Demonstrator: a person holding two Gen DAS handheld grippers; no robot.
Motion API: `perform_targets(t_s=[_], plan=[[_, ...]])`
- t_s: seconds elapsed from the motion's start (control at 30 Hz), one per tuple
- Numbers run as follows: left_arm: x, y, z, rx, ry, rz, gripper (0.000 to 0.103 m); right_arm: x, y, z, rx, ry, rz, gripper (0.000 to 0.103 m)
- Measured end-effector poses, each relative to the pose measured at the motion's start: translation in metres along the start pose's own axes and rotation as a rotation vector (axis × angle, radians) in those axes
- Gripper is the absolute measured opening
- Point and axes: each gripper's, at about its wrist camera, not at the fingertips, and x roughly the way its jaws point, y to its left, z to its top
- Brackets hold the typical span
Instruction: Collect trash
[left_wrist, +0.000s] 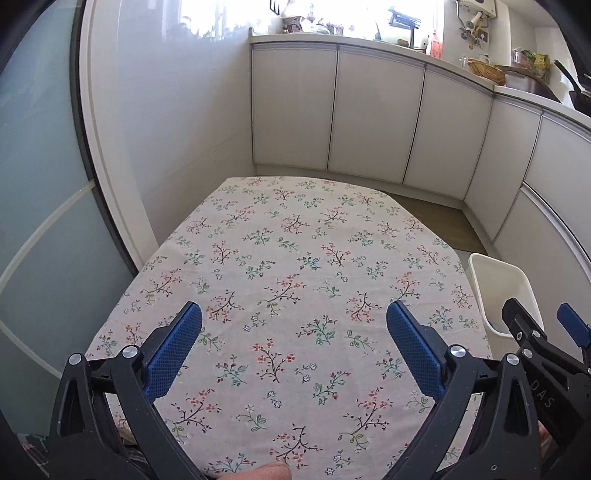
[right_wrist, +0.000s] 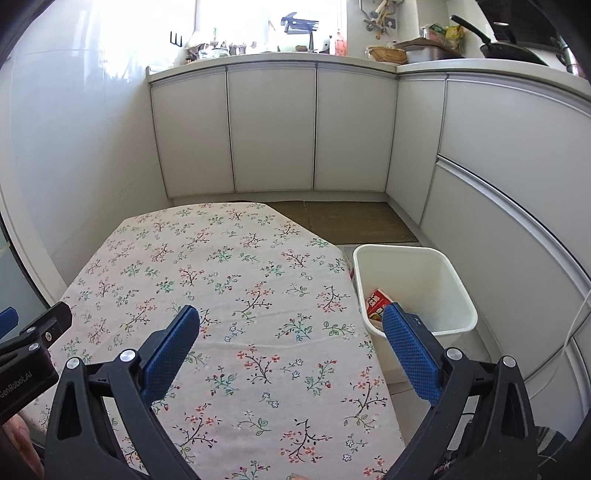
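A white plastic bin (right_wrist: 448, 273) stands on the floor at the table's right side; it also shows in the left wrist view (left_wrist: 517, 280). A red printed package (right_wrist: 377, 301) lies inside it. My left gripper (left_wrist: 293, 314) is open and empty above the floral tablecloth (left_wrist: 295, 258). My right gripper (right_wrist: 291, 317) is open and empty, its right finger (right_wrist: 410, 350) over the bin's near rim. The right gripper also shows in the left wrist view (left_wrist: 543, 325). The left gripper's edge shows in the right wrist view (right_wrist: 22, 332).
White cabinets (right_wrist: 273, 129) run along the back and right. A counter (right_wrist: 369, 59) above holds kitchen clutter. A brown mat (right_wrist: 343, 221) lies on the floor behind the table. A glass door (left_wrist: 37, 221) is at the left.
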Motion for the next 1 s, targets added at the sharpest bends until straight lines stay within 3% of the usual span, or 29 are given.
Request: perform_targets(t_s=[1.0], plan=[[0.013, -0.019, 0.006, 0.007, 0.003, -0.026, 0.096, 0.012, -0.015, 0.001, 0.019, -0.054, -0.035, 0.096]])
